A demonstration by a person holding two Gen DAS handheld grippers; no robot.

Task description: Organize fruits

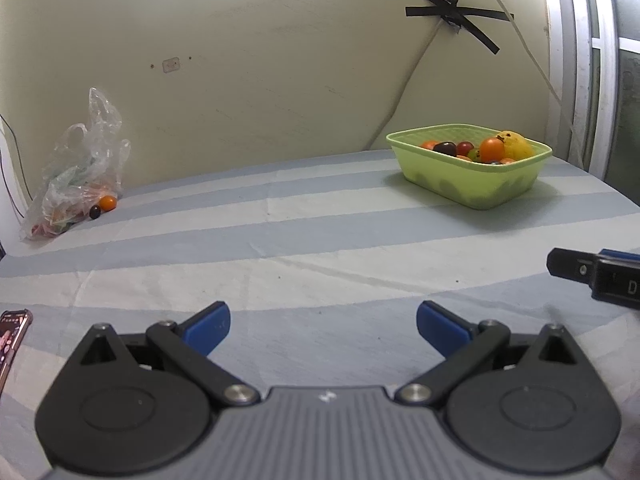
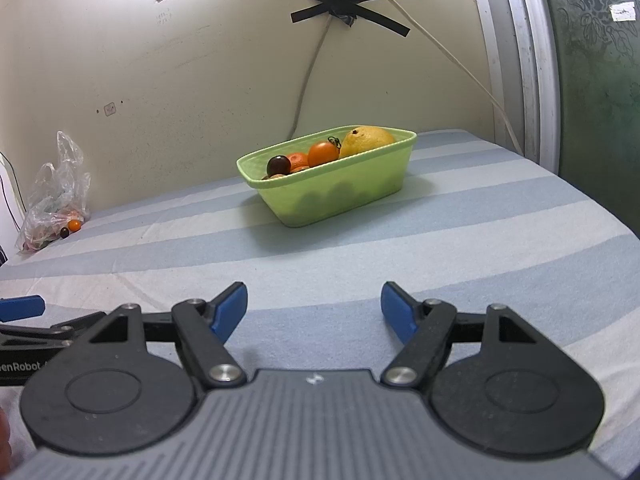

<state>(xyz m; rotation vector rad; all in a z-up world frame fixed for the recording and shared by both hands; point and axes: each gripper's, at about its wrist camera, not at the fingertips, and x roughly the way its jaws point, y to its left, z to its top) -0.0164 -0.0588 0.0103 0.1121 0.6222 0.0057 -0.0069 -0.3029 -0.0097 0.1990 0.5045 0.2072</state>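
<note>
A light green basket (image 1: 472,184) (image 2: 340,196) stands at the back of the striped cloth and holds several fruits: a large yellow one (image 2: 368,140), orange ones (image 2: 323,153) and a dark one (image 2: 278,165). A clear plastic bag (image 1: 76,176) (image 2: 52,200) lies at the far left by the wall, with a small orange fruit (image 1: 107,202) (image 2: 74,224) and a dark fruit (image 1: 95,212) (image 2: 64,233) beside it. My left gripper (image 1: 322,322) is open and empty, low over the cloth. My right gripper (image 2: 314,306) is open and empty, facing the basket.
The striped blue and white cloth (image 1: 320,240) covers the surface. A phone (image 1: 10,336) lies at the near left edge. Cables and black tape (image 2: 352,4) hang on the wall behind. A window frame (image 2: 532,60) stands to the right.
</note>
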